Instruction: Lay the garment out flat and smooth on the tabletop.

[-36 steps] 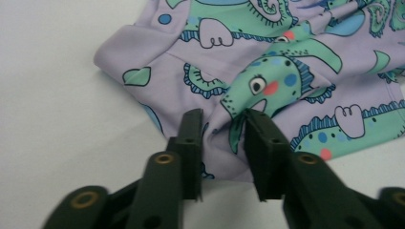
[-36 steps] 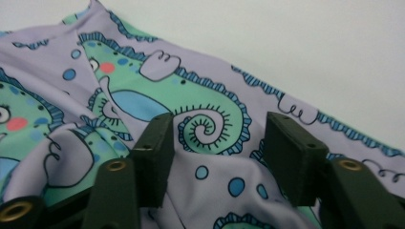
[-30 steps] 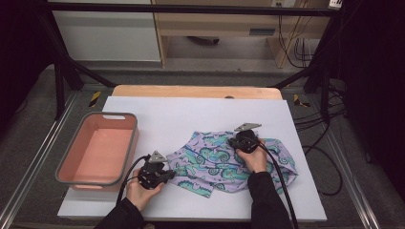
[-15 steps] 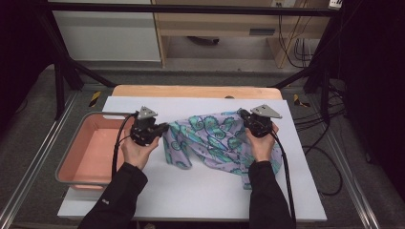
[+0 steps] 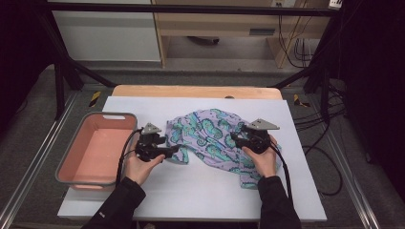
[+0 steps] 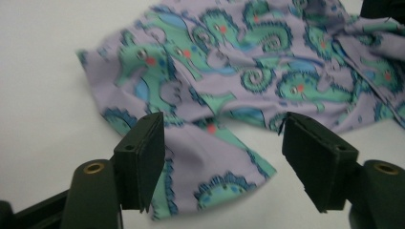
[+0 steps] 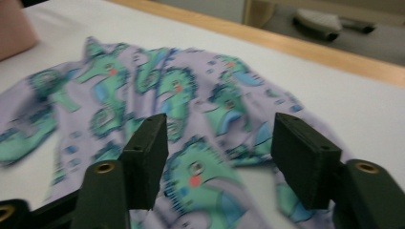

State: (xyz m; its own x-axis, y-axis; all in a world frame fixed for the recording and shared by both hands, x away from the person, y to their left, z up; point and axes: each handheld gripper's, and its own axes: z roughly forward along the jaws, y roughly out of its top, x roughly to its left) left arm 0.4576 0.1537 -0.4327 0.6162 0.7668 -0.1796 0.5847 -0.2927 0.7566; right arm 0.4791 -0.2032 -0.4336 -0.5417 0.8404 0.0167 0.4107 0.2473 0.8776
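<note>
Purple cloth (image 5: pixel 210 138) with green seahorses lies crumpled in the middle of the white table (image 5: pixel 191 191), just beside the pink tub (image 5: pixel 95 148). A moment ago both grippers pinched it and had shifted it across the table, but now the left gripper (image 6: pixel 219 162) and the right gripper (image 7: pixel 217 157) have just opened their jaws wide, and the cloth lies loose under them, not squeezed. It looks like they let go on purpose, so the next job may be grabbing a new spot to smooth or fold it.

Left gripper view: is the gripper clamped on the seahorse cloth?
No, the left gripper has its jaws standing wide apart, and the cloth lies loose on the table between and beyond them.
</note>
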